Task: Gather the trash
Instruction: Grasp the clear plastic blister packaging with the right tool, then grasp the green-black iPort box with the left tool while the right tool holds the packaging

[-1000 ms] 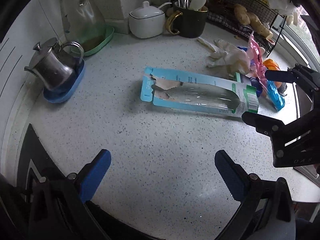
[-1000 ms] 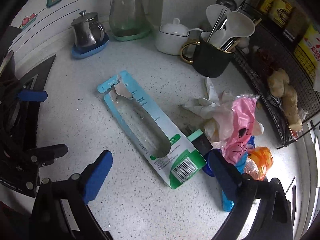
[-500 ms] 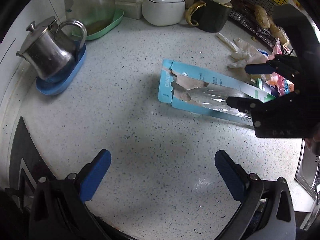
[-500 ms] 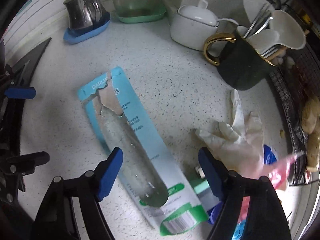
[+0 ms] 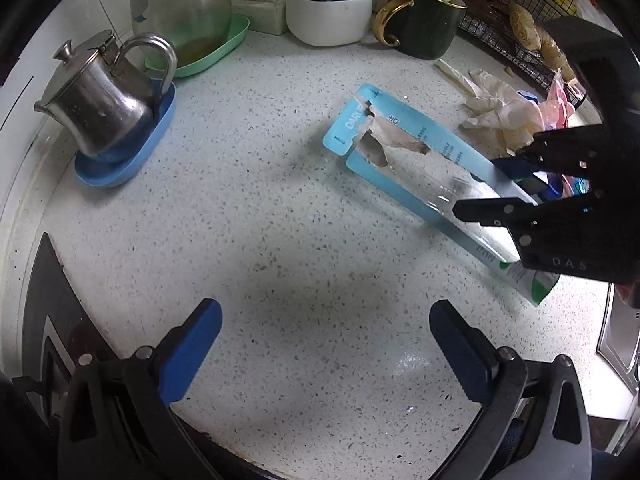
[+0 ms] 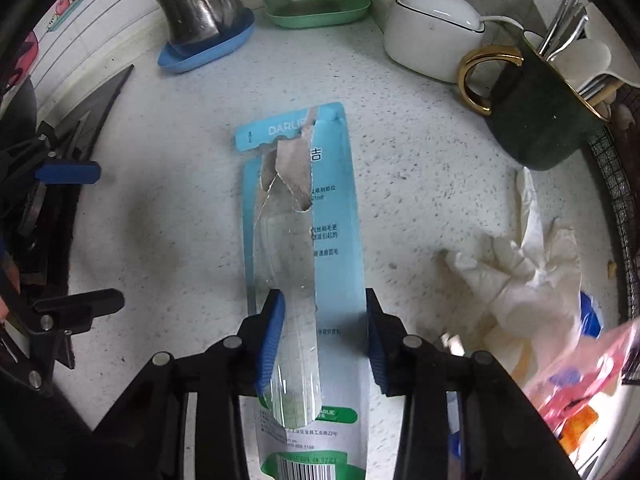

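Note:
A torn blue toothbrush package (image 6: 312, 240) with a clear plastic blister lies on the speckled counter. My right gripper (image 6: 324, 336) straddles its lower half, one blue pad against each long edge, closed on it. In the left wrist view the package (image 5: 404, 160) is at the right, with the right gripper (image 5: 496, 188) clamped on its near end. My left gripper (image 5: 326, 350) is open and empty over bare counter. A white glove (image 6: 516, 280) and a pink wrapper (image 6: 592, 372) lie to the right.
A steel teapot (image 5: 104, 96) on a blue dish (image 5: 132, 148), a glass carafe on a green tray (image 5: 208, 52), a white sugar bowl (image 5: 328, 8) and a dark mug of utensils (image 6: 548, 112) line the back. A wire rack (image 5: 516, 28) stands right. A stove edge (image 5: 44, 312) lies left.
My right gripper has moved forward over the package and closed its jaws from wide open onto its edges. My left gripper stayed open and shifted slightly.

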Action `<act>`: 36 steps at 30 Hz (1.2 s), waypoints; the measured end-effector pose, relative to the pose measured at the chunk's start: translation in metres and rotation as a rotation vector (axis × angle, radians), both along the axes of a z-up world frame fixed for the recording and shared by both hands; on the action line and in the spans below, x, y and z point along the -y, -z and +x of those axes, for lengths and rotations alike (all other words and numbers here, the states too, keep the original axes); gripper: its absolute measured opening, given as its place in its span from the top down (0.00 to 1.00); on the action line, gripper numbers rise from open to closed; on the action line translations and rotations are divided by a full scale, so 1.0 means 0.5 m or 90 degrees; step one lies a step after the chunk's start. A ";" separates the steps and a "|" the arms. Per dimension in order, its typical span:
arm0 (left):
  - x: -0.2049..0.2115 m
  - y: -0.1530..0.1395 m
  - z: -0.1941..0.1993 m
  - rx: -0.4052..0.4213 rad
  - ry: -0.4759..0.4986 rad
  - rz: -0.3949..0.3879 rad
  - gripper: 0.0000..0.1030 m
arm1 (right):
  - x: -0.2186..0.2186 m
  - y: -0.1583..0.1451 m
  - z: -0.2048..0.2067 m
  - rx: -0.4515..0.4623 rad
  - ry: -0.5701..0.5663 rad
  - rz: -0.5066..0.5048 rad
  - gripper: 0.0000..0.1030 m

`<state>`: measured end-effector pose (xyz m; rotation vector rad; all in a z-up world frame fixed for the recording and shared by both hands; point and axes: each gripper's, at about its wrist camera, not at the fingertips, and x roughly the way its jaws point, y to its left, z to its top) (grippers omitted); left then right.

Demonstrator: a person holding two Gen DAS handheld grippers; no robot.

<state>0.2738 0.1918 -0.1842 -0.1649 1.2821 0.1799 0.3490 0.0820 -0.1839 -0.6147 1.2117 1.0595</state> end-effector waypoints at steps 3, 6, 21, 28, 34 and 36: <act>0.008 0.001 -0.010 -0.005 0.006 -0.003 0.00 | 0.025 -0.005 -0.017 -0.011 0.036 0.015 0.65; 0.018 -0.002 -0.016 -0.004 0.017 -0.009 0.00 | 0.067 -0.021 -0.040 -0.005 0.095 0.026 0.65; 0.196 -0.034 0.032 0.019 0.182 -0.040 0.00 | 0.363 -0.095 -0.149 0.025 0.399 0.018 0.65; 0.258 -0.048 0.113 0.032 0.238 -0.046 0.00 | 0.455 -0.130 -0.151 0.046 0.514 0.026 0.65; 0.262 -0.030 0.199 0.028 0.234 -0.033 0.00 | 0.498 -0.129 -0.135 0.055 0.590 0.011 0.65; 0.264 -0.014 0.217 0.019 0.239 -0.034 0.00 | 0.505 -0.117 -0.141 0.052 0.615 0.006 0.65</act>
